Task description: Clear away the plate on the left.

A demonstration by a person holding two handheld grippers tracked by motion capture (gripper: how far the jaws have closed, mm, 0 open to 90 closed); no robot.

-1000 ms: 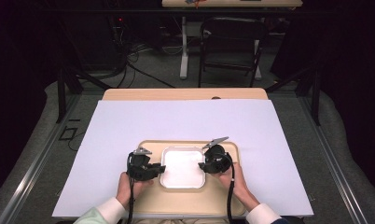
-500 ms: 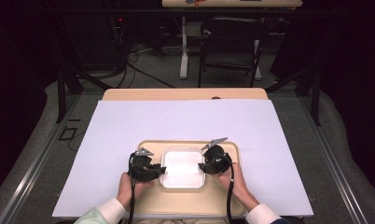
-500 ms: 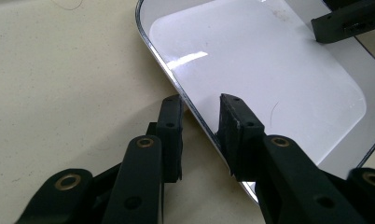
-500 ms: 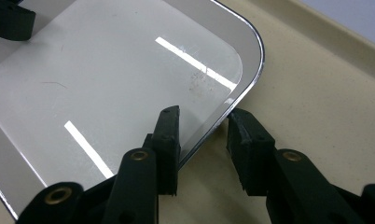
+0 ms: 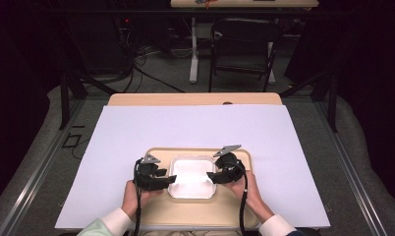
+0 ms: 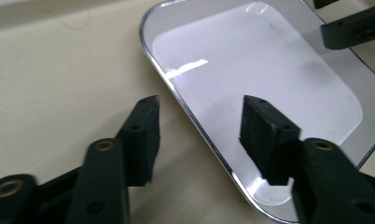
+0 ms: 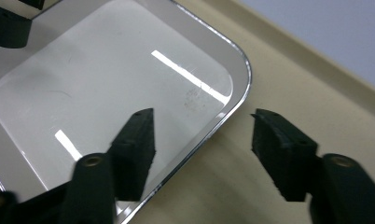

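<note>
- My left gripper (image 6: 199, 135) has just been opening; its jaws stand apart, straddling the near rim of the metal tray (image 6: 251, 79) without pressing it.
- The tray sits on a beige board (image 6: 59, 84).
- The other gripper's (image 6: 356, 28) black jaw tip shows at the tray's far edge.

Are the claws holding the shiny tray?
No. Both claws, left and right, have just opened; each straddles the metal tray's rim without pressing it.
</note>
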